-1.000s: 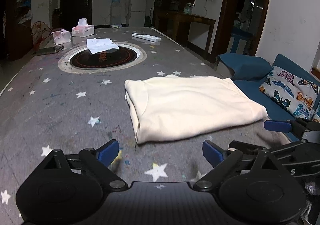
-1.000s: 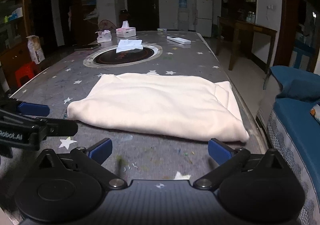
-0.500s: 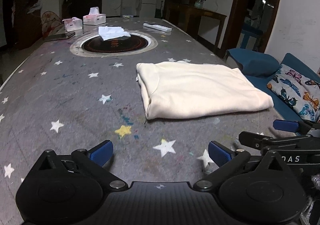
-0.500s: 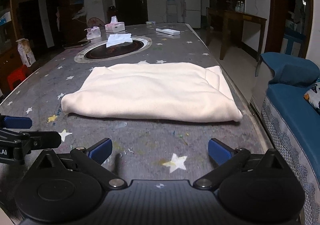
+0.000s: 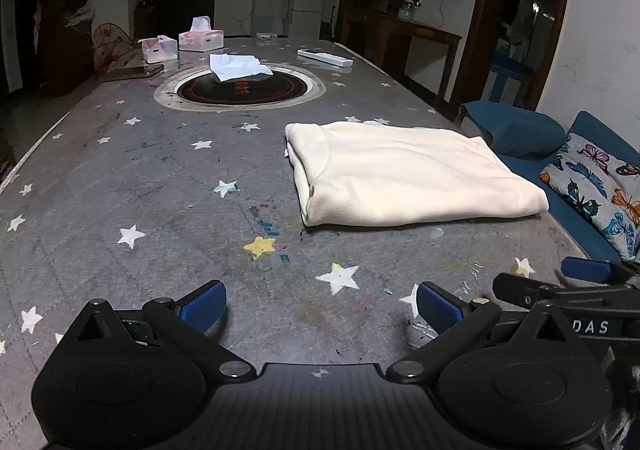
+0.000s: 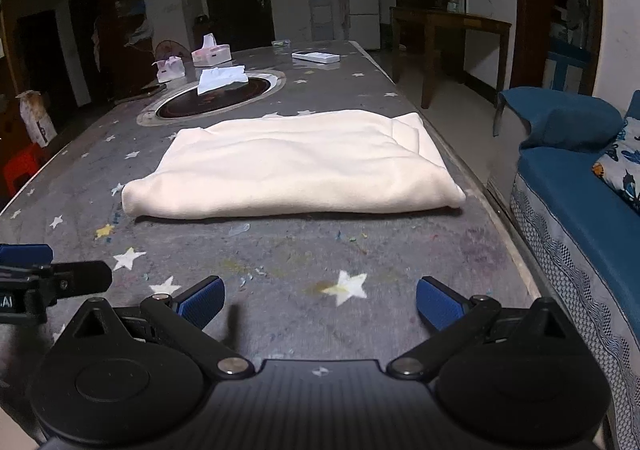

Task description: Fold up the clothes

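A cream garment point(image 5: 404, 173) lies folded into a flat rectangle on the grey star-patterned table point(image 5: 120, 177); it also shows in the right wrist view point(image 6: 296, 165). My left gripper point(image 5: 320, 308) is open and empty, well back from the garment's near-left corner. My right gripper point(image 6: 320, 304) is open and empty, back from the garment's near edge. The right gripper's fingers point(image 5: 584, 270) show at the right edge of the left wrist view. The left gripper's fingers point(image 6: 26, 254) show at the left edge of the right wrist view.
A round dark inset point(image 5: 240, 87) with a white cloth point(image 5: 238, 65) sits mid-table. Tissue boxes point(image 5: 200, 39), a phone point(image 5: 132, 71) and a remote point(image 5: 324, 57) lie at the far end. A blue sofa point(image 6: 580, 185) with a butterfly cushion point(image 5: 596, 185) stands right of the table edge.
Both grippers have pulled back toward the near table edge, away from the folded garment. The garment has stayed put. Both stay open.
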Available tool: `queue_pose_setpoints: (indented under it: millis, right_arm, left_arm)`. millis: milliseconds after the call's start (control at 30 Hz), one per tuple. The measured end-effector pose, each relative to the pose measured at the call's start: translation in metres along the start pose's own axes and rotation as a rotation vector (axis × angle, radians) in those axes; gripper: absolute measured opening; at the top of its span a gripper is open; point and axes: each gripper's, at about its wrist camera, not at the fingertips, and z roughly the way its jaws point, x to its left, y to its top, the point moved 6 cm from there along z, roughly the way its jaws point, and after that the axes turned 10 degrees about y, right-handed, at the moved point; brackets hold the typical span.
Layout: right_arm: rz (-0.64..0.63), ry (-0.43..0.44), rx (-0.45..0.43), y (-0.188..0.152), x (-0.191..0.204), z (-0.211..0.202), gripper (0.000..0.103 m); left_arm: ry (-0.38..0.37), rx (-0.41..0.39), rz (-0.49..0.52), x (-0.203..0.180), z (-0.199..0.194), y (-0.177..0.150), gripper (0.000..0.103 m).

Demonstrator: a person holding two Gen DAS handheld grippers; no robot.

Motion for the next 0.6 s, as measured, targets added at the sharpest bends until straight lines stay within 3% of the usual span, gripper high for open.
queue_pose_setpoints:
  millis: [233,600]
  right_arm:
    - [-0.055,-0.018,0.009,-0.011,0.009,-0.010,0.103]
    - [-0.029,-0.016,-0.009,-0.013,0.007,-0.021,0.103]
  left_arm:
    - [0.003,-0.005,-0.007,-0.002,-0.009,-0.006,0.103]
    - [0.011,-0.013,0.016,-0.015,-0.021,-0.015,0.103]
